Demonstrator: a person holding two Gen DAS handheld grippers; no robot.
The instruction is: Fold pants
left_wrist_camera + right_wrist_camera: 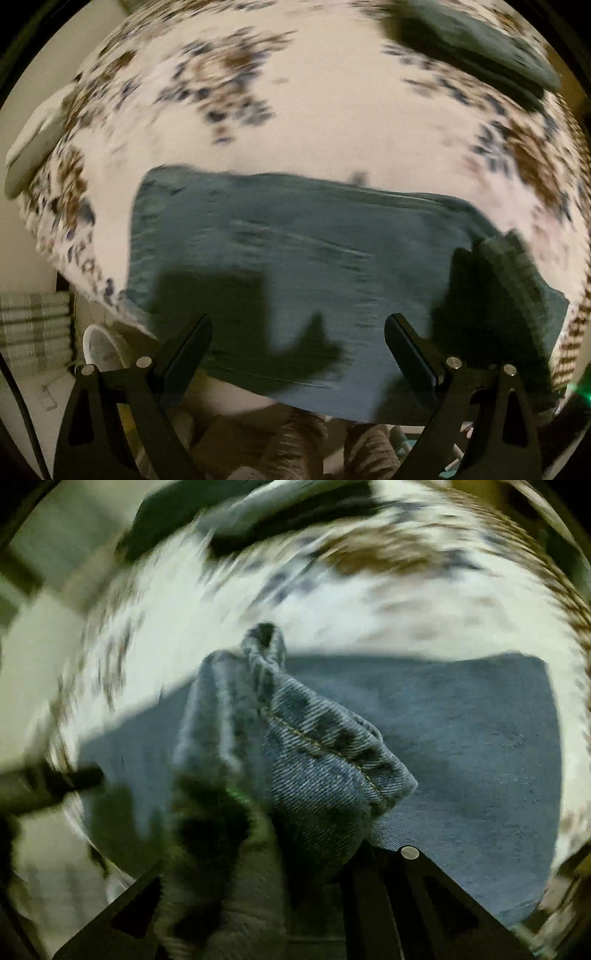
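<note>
Blue denim pants lie flat on a floral bedsheet, folded into a broad rectangle. My left gripper is open and empty above the near edge of the pants. My right gripper is shut on a bunched hem of the pants and holds it lifted above the flat denim. That lifted hem also shows at the right of the left wrist view. Both views are motion blurred.
Another dark folded garment lies at the far right of the bed. A pale pillow sits at the left edge. Below the bed edge are a white round object, floor clutter and the person's legs.
</note>
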